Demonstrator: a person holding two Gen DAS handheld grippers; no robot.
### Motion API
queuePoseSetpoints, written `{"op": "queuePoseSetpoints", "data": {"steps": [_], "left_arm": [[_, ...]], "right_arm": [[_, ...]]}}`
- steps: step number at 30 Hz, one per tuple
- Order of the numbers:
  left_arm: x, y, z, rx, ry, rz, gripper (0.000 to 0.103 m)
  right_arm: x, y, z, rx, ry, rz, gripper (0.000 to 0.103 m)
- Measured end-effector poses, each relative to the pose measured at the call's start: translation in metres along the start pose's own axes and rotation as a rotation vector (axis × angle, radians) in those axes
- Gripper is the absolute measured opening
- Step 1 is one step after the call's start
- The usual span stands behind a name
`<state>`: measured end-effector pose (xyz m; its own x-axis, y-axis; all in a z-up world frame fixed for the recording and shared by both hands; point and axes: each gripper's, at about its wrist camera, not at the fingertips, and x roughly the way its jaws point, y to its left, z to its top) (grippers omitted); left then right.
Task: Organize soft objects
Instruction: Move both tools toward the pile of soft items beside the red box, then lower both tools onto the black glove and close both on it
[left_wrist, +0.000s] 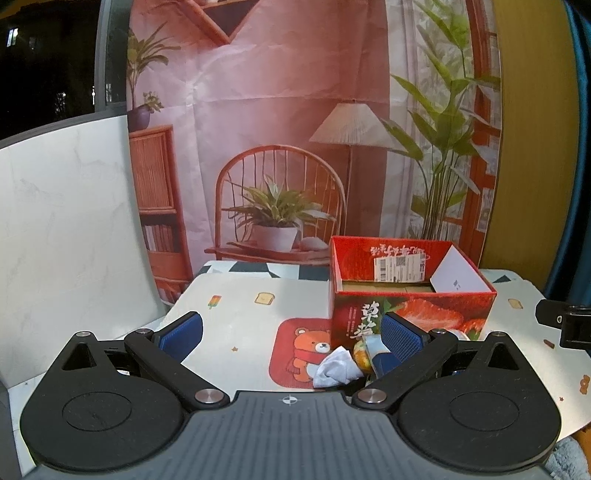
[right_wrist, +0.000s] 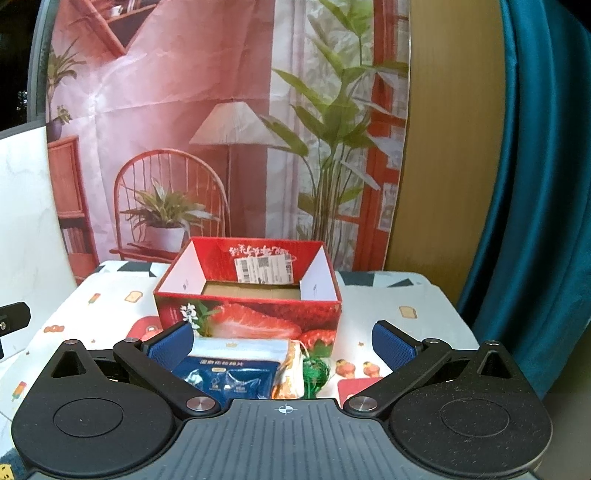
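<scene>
You have one red strawberry box (right_wrist: 246, 317) on the table (right_wrist: 384, 295), open-topped, its cardboard floor bare; four soft items lie before it: white cloth (left_wrist: 338, 367), blue packet (right_wrist: 229, 373), orange pouch (right_wrist: 290, 376), green netting (right_wrist: 314, 373). Your left gripper (left_wrist: 291, 330) and right gripper (right_wrist: 282, 341) both gape wide, gripping nothing

Soft items heaped in front of an open strawberry box.

The red strawberry-printed carton (right_wrist: 251, 314) stands upright and open on the patterned table cover, only bare cardboard visible inside and a white shipping label on its far inner wall. Just before its front wall lie a crumpled pale grey cloth (left_wrist: 338, 367), a blue-and-white soft pack (right_wrist: 231, 371) lying flat, an orange-patterned pouch (right_wrist: 290, 376) and a green mesh bundle (right_wrist: 316, 373), bunched together and touching.
</scene>
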<state>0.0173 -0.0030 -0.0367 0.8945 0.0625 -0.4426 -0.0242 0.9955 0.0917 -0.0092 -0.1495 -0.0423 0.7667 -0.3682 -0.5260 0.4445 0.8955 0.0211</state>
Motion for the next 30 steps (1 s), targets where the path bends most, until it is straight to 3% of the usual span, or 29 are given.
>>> {"op": "queuePoseSetpoints", "data": {"steps": [8,17,19,30], "left_arm": [[0.021,-0.006,-0.010,0.040,0.002,0.015,0.103],[0.087,-0.006,-0.037,0.063,0.175,0.044,0.103],[0.104,-0.007,-0.046,0.068,0.176,0.051,0.103],[0.163,-0.008,-0.107,0.105,0.483,0.018,0.103]], "right_arm": [[0.011,-0.004,-0.007,0.026,-0.005,0.019,0.103],[0.071,-0.015,-0.055,0.068,0.087,0.009,0.103],[0.083,-0.016,-0.069,0.079,0.103,0.007,0.103],[0.137,-0.001,-0.116,0.066,0.278,0.069,0.103]]}}
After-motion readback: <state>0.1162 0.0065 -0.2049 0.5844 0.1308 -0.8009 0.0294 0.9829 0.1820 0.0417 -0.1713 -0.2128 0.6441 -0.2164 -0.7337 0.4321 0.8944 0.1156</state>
